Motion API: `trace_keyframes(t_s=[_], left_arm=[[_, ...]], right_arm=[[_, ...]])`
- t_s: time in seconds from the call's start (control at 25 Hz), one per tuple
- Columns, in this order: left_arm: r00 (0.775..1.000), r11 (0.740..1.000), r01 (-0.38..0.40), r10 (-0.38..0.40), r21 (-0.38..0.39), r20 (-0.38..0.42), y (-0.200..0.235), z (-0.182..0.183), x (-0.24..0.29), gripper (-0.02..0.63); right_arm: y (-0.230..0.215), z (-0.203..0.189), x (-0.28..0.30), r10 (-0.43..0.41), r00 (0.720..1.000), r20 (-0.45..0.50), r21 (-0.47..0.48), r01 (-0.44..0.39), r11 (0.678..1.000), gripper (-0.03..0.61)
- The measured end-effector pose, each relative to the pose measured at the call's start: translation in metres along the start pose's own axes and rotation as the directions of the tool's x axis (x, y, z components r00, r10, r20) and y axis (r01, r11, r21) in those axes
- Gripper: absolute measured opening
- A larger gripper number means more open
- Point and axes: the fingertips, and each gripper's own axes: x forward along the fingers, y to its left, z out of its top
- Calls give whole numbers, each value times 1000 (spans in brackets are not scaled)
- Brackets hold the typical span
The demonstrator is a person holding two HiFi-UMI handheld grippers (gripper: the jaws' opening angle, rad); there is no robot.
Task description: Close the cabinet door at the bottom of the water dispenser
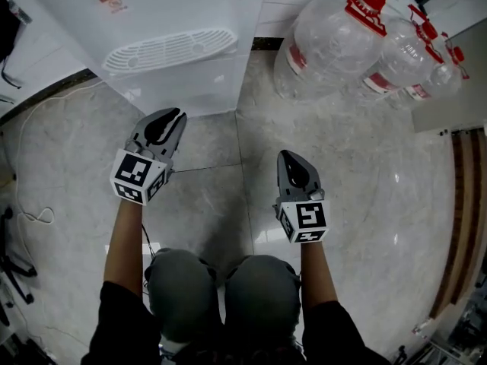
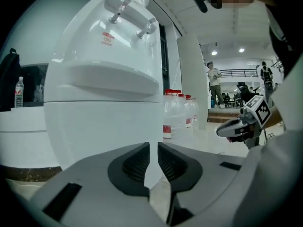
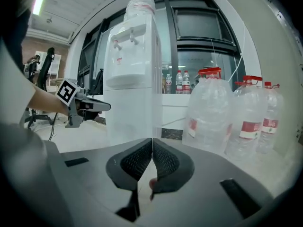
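The white water dispenser stands on a pale marble floor. Its bottom cabinet door looks flush, just ahead of the left gripper, whose jaws are slightly apart and empty. Big water bottles stand beside the dispenser. The right gripper is further back, jaws pressed together.

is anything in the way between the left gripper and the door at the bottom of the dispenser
Nothing visible. Only bare floor lies between the left gripper and the front of the dispenser. The bottles stand off to the right, clear of that path.
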Motion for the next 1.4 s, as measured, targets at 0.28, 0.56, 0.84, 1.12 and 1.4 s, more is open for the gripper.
trace_keyframes(t_s=[0.28,0.56,0.84,1.12,1.4], left_arm=[[997,996,-81,80,-36,-19,16,-16,-41,33],[991,989,-130,128,-75,-29,23,-6,-72,17],[985,976,-169,166,-136,-37,22,30,-119,17],[973,947,-232,229,-221,-40,26,93,-182,15],[965,933,-263,257,-245,-56,23,180,-246,15]], right_arm=[[35,14,18,77,997,2,-17,-77,997,14],[61,40,18,125,992,-6,-16,-125,992,12],[88,84,-1,167,985,-32,-15,-168,986,12],[122,163,-35,208,978,-31,-7,-208,978,12],[145,252,-89,223,974,-46,-10,-223,975,12]])
